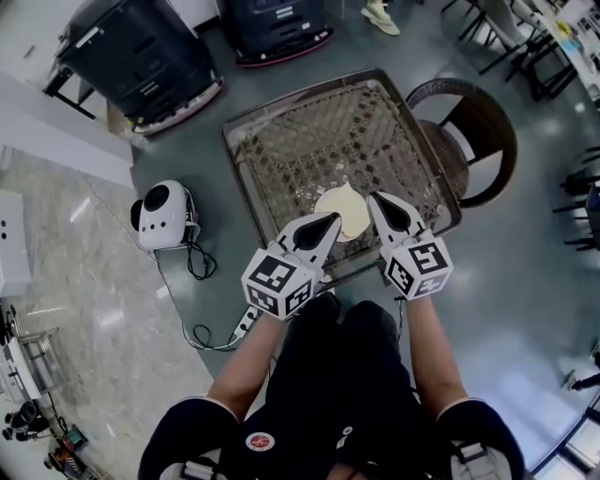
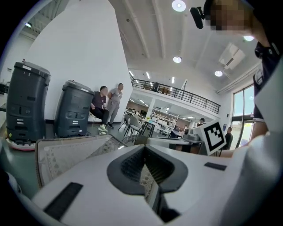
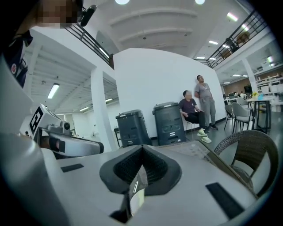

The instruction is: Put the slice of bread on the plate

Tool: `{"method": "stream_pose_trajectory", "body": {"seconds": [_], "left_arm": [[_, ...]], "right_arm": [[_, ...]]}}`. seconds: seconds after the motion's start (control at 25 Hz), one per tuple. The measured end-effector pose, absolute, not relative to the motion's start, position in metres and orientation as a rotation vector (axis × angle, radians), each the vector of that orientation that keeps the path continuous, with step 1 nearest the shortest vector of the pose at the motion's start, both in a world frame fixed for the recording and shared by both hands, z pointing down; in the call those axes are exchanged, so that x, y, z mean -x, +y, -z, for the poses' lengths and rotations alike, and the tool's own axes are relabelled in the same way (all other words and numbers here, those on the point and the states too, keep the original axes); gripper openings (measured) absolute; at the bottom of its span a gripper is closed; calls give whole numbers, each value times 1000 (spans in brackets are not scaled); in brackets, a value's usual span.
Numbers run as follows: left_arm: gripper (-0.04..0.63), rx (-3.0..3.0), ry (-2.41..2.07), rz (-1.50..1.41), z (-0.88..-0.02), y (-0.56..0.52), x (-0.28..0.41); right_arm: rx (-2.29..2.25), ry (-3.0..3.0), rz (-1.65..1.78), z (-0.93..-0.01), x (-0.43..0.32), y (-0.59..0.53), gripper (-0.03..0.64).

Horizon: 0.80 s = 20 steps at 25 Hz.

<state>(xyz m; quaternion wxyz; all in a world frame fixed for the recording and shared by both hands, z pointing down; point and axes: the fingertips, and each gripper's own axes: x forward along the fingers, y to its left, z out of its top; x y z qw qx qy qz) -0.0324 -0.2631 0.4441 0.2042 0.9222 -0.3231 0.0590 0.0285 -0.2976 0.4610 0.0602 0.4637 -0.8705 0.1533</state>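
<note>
On the square woven-pattern table lies a pale round plate, with a cream slice of bread lying on it. Both grippers are held up high above the table's near edge, close to the head camera. My left gripper points at the plate from the left, its jaws shut and empty. My right gripper covers the plate's right edge, also shut with nothing in it. In the left gripper view the left gripper's pads meet; in the right gripper view the right gripper's do too. Neither gripper view shows the plate.
A wicker chair stands right of the table. Two dark grey machines sit beyond it on the floor. A white round device with a cable lies left of the table. People sit and stand in the background.
</note>
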Motion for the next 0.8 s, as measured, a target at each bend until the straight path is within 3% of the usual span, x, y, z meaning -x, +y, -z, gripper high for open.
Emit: {"method": "stream_pose_trajectory", "body": {"seconds": [0.8], "left_arm": [[6, -2669, -895, -25, -373, -259, 23]], "right_arm": [[-1384, -2820, -302, -365, -13, -282, 6]]}}
